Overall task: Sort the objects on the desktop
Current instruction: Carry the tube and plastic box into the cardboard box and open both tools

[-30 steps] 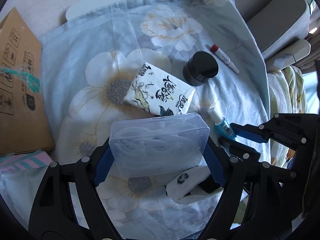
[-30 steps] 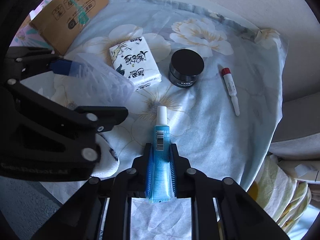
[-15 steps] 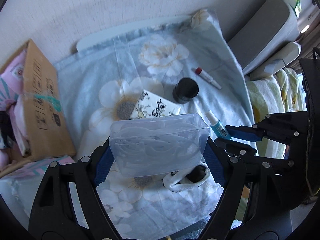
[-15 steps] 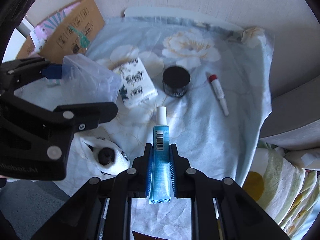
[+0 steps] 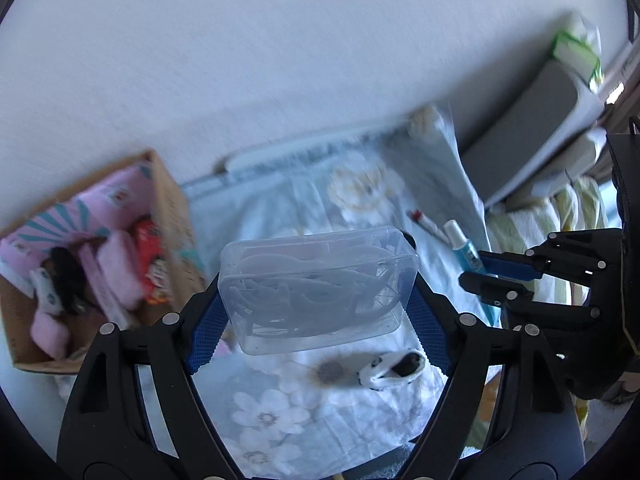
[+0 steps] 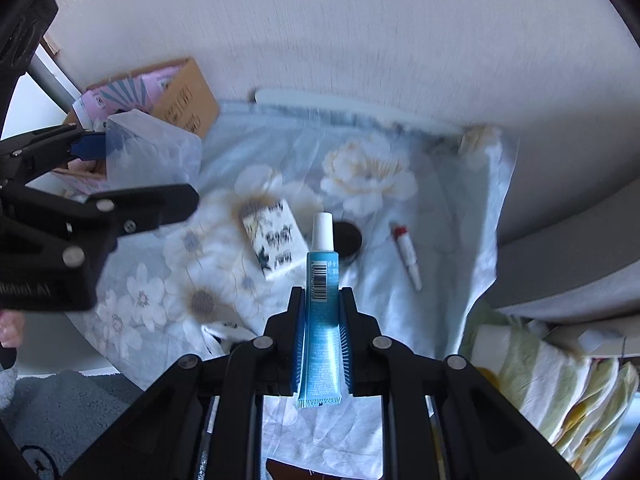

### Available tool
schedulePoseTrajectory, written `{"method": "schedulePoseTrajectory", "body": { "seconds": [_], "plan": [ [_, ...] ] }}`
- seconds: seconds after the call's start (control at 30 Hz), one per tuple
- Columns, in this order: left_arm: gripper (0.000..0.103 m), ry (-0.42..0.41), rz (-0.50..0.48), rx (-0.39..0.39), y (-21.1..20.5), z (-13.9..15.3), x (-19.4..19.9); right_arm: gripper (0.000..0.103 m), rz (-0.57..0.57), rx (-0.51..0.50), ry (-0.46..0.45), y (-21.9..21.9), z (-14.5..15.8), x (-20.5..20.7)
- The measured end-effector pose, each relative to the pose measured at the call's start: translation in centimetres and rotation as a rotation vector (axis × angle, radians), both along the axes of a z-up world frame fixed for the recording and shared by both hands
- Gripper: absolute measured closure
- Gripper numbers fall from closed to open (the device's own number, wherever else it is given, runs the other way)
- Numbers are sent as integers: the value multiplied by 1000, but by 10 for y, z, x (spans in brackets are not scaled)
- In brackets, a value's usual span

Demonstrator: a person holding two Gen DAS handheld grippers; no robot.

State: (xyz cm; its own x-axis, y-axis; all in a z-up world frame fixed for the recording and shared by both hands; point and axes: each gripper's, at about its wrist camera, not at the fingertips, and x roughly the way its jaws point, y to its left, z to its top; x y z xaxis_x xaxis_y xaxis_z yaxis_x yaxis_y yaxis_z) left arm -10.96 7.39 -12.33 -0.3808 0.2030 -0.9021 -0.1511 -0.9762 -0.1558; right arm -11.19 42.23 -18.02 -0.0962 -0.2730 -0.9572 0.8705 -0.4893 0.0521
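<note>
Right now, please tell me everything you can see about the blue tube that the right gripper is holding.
The blue tube is a slim, glossy squeeze tube, plastic by its look, with a white cap, a barcode label near the shoulder and a flat crimped tail. The right gripper is shut on its body, blue pads pressing both sides. It points cap-forward, away from the camera, held in the air above the floral cloth. Nothing else touches it. Its printed text is too small to read.
</note>
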Motion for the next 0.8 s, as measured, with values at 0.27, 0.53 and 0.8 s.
{"method": "schedulePoseTrajectory", "body": {
  "seconds": [0.27,0.53,0.8],
  "plan": [
    [23,77,120,-15,-71,39,-4,88,54,-55,46,-48,49,3],
    [23,83,272,-35,-162,44,6,88,214,-104,78,-133,77,41],
    [23,32,370,-76,-231,28,19,88,333,-116,-15,-217,67,82]
  ]
}}
